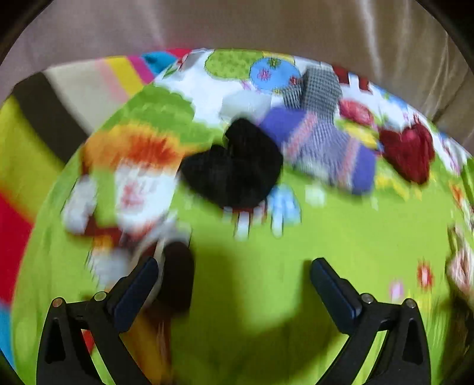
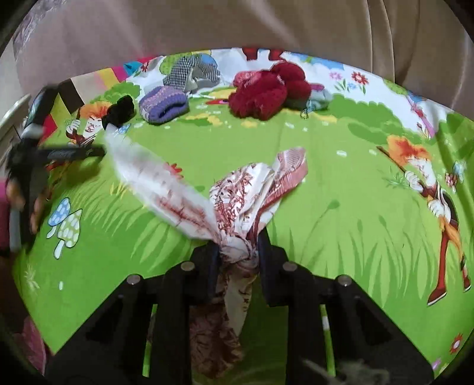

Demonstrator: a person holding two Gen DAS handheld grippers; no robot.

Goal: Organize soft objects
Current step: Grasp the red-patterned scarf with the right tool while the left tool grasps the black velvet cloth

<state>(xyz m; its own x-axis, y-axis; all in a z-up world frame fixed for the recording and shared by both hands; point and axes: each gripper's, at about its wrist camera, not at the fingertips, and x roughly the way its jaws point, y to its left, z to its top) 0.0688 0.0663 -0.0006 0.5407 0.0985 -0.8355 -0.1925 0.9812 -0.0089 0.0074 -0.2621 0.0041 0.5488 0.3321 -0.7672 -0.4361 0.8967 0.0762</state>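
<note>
Right gripper (image 2: 238,250): jaws nearly closed, pinching a bunched white-and-red patterned scarf (image 2: 251,195); cloth is gathered between the two pads, fans out ahead of the fingertips, and a tail hangs down behind them; one long end stretches away to the left across the sheet.
Left gripper (image 1: 234,275): jaws spread wide, nothing between the pads; only green sheet and its own shadow lie in the gap; a white and dark shape just beside the left finger, too blurred to name.
Other soft things: black sock (image 1: 234,165) ahead of the left gripper's open jaws, well apart from them; purple striped knit sock (image 2: 164,103) just beside it; checked black-and-white cloth (image 2: 189,72) behind that; dark red knit piece (image 2: 260,94) further right, with a pale blue item tucked against its right side.
Surface: bright green cartoon-print bedsheet (image 2: 326,237), with grass, mushrooms and orange-haired figures; a rainbow-striped cloth (image 1: 118,74) at its far left edge.
Room: beige curtain-like fabric (image 2: 207,26) runs behind the bed.
Hard to make out: left wrist view is heavily motion-blurred; in the right wrist view the left gripper and the hand (image 2: 20,189) holding it show only as a dark smear at the left edge; the scarf's lower tail is cut off by the frame.
</note>
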